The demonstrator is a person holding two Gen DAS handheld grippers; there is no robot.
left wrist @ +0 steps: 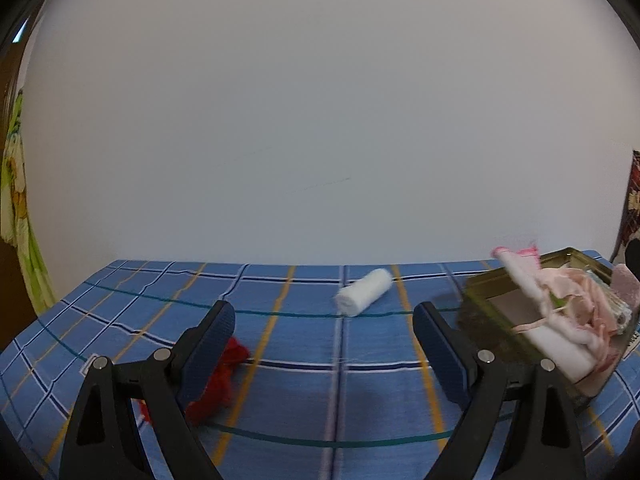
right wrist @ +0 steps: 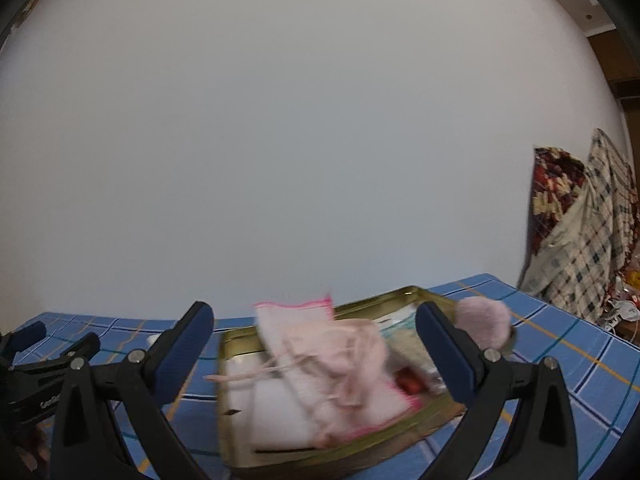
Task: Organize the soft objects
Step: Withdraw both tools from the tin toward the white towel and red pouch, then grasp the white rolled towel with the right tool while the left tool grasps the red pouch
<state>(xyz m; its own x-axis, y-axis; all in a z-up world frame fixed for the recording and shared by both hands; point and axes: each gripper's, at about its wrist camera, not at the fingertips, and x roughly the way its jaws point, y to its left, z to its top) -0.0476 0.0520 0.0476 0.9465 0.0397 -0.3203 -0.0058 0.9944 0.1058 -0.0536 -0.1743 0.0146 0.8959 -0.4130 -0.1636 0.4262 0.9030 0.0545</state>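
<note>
Both the left gripper [left wrist: 324, 332] and right gripper [right wrist: 314, 336] are held wide open, empty. Nearest, the red cloth [left wrist: 218, 380] could be snagged by the left finger; the heaped tin [right wrist: 280, 462] might spill; the white roll [left wrist: 363, 291], mid-surface toward the far edge, could roll off.

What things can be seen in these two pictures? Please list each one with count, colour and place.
tablecloth: one, blue plaid, covers the table
tin tray: one, gold, on the cloth, holds pale cloths
pink-edged cloth: one, white and pink, sticks up from the tray
white roll: one, white, lies on the cloth by the wall
red fabric: one, red, behind the left finger
pink puff: one, pale pink, right of the tray
left gripper: open, empty
right gripper: open, before the tray
</note>
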